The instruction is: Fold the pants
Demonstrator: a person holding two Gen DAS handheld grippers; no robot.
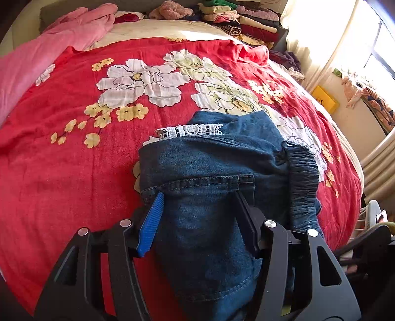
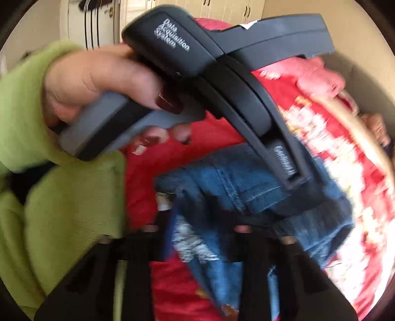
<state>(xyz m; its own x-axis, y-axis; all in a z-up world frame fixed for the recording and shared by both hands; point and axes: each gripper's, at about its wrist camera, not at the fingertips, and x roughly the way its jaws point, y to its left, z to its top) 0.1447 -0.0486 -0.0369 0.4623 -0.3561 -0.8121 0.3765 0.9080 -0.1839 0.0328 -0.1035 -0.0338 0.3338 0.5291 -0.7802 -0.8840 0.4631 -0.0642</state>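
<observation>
The blue denim pants lie bunched on the bed, on a red bedspread printed with big white and yellow flowers, and everything else is easiest placed from them. The left gripper sits right over their near end with its jaws spread wide: one blue ribbed finger on one side of the denim, a black one on the other, the cloth running between them without being pinched. A strip of white lace trim shows at the far edge of the folded denim, and the gathered elastic waistband hangs off to the side nearest the window. Beyond the pants, at the head of the bed, a pink garment lies heaped, with a stack of folded clothes beside it. From the right gripper's camera the scene is smeared by motion; denim seems to pass between its dark fingers, but I cannot tell whether they are clamped on it. Above the pants in that view, a hand in a green sleeve grips the handle of the left gripper.
</observation>
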